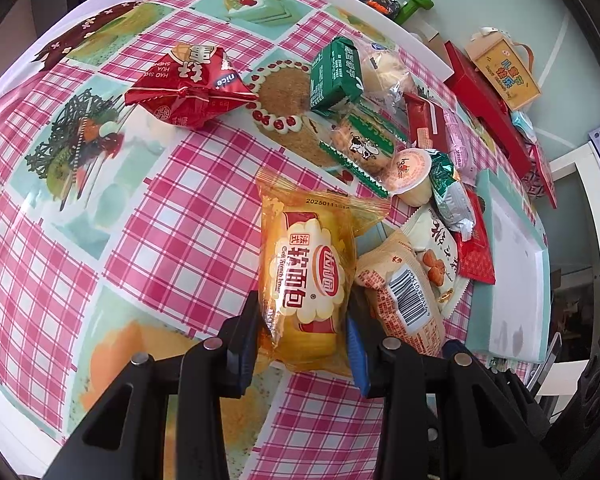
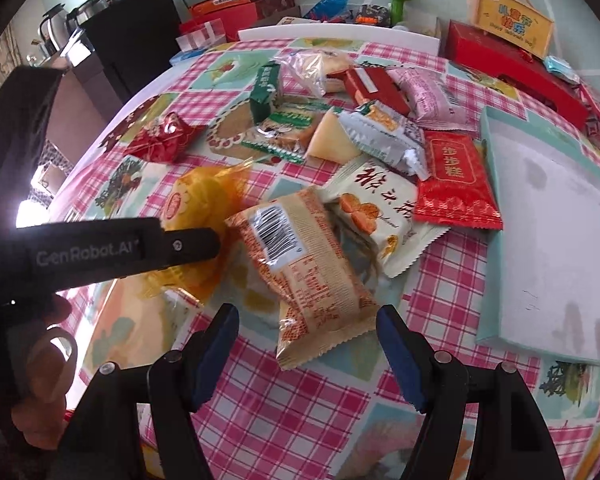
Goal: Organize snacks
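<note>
1. The left gripper [image 1: 306, 336] is clamping the yellow bread pack [image 1: 308, 276], jaws squeezing its sides: the pick-up step.
2. The right gripper [image 2: 306, 344] is hovering, jaws apart, around the tan pack [image 2: 304, 264].
3. Next, probably, carrying the bread to the tray [image 2: 496, 240] beyond.

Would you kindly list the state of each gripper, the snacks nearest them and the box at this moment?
left gripper: shut on the yellow bread packet.
yellow bread packet: sealed, clamped between the fingers.
right gripper: open, holding nothing.
barcode snack packet: sealed, lying on the tablecloth ahead of the right gripper.
teal box: open, nothing inside.
jelly cup: sealed, tipped on its side.
</note>
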A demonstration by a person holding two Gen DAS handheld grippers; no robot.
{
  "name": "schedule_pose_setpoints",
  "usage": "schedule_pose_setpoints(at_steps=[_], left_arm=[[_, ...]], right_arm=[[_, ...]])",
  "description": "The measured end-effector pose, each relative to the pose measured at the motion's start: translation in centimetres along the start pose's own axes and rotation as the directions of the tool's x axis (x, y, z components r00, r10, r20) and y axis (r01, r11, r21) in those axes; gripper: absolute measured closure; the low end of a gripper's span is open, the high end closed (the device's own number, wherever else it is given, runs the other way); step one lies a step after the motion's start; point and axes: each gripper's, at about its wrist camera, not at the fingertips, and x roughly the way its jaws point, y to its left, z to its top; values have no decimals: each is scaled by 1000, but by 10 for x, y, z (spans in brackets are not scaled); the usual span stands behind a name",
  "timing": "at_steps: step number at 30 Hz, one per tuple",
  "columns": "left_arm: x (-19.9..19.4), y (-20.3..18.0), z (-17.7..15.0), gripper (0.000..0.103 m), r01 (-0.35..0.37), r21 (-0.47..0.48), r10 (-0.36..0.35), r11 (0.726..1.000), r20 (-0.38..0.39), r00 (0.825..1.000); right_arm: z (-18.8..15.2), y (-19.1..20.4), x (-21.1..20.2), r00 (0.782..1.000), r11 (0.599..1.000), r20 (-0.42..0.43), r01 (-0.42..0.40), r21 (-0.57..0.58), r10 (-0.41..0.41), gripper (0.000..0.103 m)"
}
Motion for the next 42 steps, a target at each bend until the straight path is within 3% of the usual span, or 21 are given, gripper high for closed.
schedule_pose_setpoints(at_steps=[10, 17, 25, 42], left_arm=[[1, -1, 1, 63, -7, 6, 7, 1000, 1, 1000], [1, -1, 1, 63, -12, 11, 12, 1000, 3, 1000], [4, -4, 2, 63, -16, 14, 16, 1000, 4, 1000], [6, -7, 1, 63, -21, 19, 21, 1000, 4, 1000]], right_arm=[[19, -9, -10, 998, 1000, 66, 16, 0, -15, 28], [19, 2, 6, 999, 999, 25, 22, -28, -22, 30], [17, 8, 14, 999, 999, 14, 49, -22, -49, 53], [13, 23, 21, 987, 986, 19, 161, -54, -160, 58]])
